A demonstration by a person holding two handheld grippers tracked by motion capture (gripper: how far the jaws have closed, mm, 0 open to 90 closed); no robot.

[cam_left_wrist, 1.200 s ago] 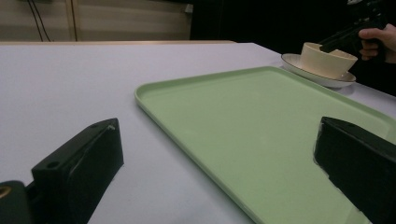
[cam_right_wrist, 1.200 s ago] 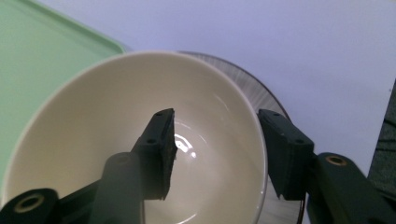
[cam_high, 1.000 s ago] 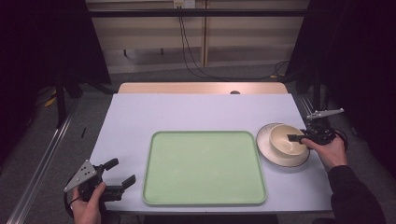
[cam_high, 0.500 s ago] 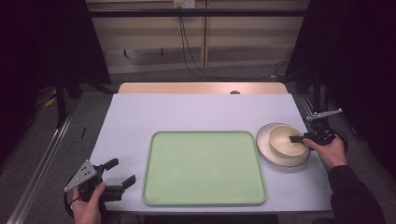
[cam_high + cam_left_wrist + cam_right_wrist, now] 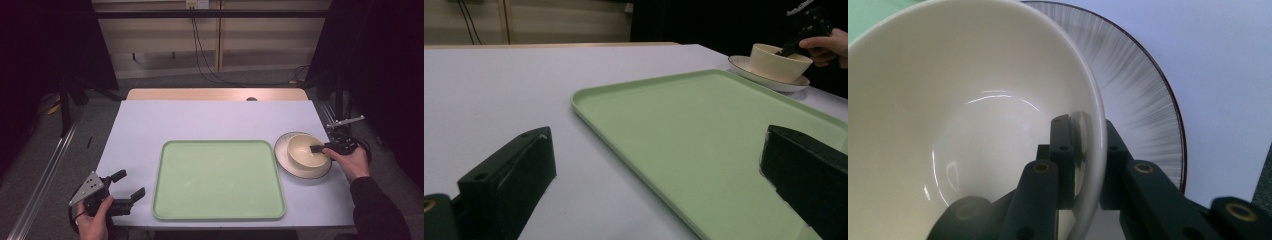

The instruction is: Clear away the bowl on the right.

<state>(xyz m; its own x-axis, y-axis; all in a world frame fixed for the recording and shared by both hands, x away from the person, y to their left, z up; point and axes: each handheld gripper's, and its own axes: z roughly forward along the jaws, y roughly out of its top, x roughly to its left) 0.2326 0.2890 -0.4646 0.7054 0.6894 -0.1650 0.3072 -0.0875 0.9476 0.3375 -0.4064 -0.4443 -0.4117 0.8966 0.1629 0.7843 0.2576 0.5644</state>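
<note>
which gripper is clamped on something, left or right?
The right gripper: its jaws pinch the cream bowl rim on the plate. The left gripper stands open, off the tray.

Bowl (image 5: 973,115): left side and near rim cut off by the right gripper view's edges. Plate (image 5: 1143,95): largely hidden beneath the bowl. Tray (image 5: 704,145): near corner cut off in the left gripper view.
</note>
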